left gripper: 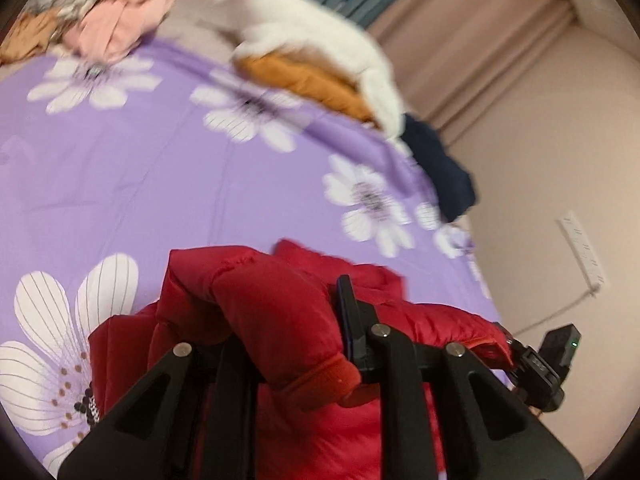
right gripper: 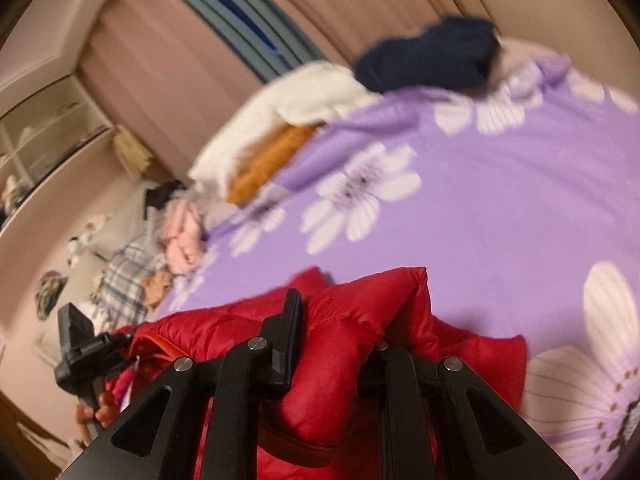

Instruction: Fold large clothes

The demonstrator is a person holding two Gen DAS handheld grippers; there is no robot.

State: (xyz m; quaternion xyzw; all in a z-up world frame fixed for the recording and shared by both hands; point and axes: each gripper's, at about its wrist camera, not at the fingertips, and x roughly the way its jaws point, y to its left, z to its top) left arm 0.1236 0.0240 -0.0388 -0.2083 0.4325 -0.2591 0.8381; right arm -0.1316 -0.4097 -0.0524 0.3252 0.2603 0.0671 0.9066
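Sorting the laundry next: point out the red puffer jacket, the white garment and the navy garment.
red puffer jacket [left gripper: 276, 312]: left wrist view, bunched sleeve.
white garment [left gripper: 304, 28]: left wrist view, upper folds.
navy garment [right gripper: 432, 56]: right wrist view, middle.

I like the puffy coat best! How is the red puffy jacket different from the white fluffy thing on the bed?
The red quilted puffer jacket is shiny and padded; the white fluffy garment looks soft and fuzzy. The red jacket is gripped by the left gripper and the right gripper; nothing holds the white one. The red jacket is at the near edge; the white one lies far across, atop a mustard-orange garment. Both sit over the purple flowered bedsheet.
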